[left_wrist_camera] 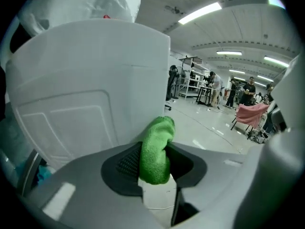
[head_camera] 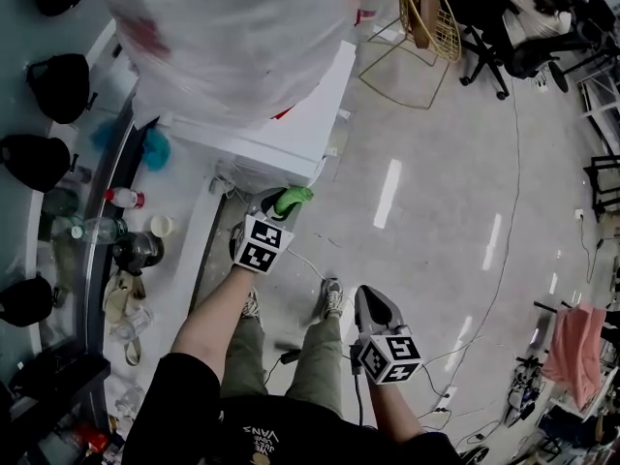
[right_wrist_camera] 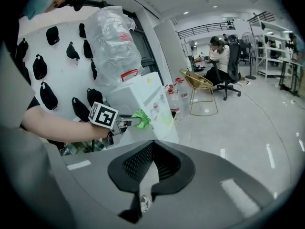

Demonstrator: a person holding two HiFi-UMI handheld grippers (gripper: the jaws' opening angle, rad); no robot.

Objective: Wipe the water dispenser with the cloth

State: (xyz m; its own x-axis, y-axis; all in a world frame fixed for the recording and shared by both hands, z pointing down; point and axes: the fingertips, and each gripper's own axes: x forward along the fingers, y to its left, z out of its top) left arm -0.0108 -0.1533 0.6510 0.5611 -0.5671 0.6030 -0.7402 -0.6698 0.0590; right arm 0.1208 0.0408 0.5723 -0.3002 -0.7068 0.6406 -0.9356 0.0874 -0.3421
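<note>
The cloth [left_wrist_camera: 156, 149] is bright green, nubby and soft, folded into a thick roll with a rounded end. The left gripper [left_wrist_camera: 155, 162] is clenched on it, the cloth squeezed between black ribbed pads set in smooth grey plastic. The water dispenser [left_wrist_camera: 90, 94] is a boxy white cabinet with hard, flat panels and a shallow recessed outline on the side facing that gripper. On top stands a big bottle [head_camera: 223, 37] wrapped in crinkled clear plastic. The floor [head_camera: 436, 211] is pale and glossy, streaked with lamp reflections.

Only the left gripper view shows the pinch itself and the recessed panel close up. Only the head view shows both grippers together: the right gripper [head_camera: 371, 303] hangs at 5 o'clock, well apart from the dispenser, beside the person's shoes. Only the right gripper view shows that gripper's own jaws, pressed together with nothing between them. It also shows the dispenser's whole height, with a row of black pouches [right_wrist_camera: 47, 66] on the white wall at 10 o'clock and a gold wire chair [right_wrist_camera: 198, 82] at 2 o'clock.

The cloth's long axis runs along the left gripper's reach. In the head view its free end points toward 2 o'clock, at the dispenser's near lower corner. Whether it touches the cabinet cannot be told.
</note>
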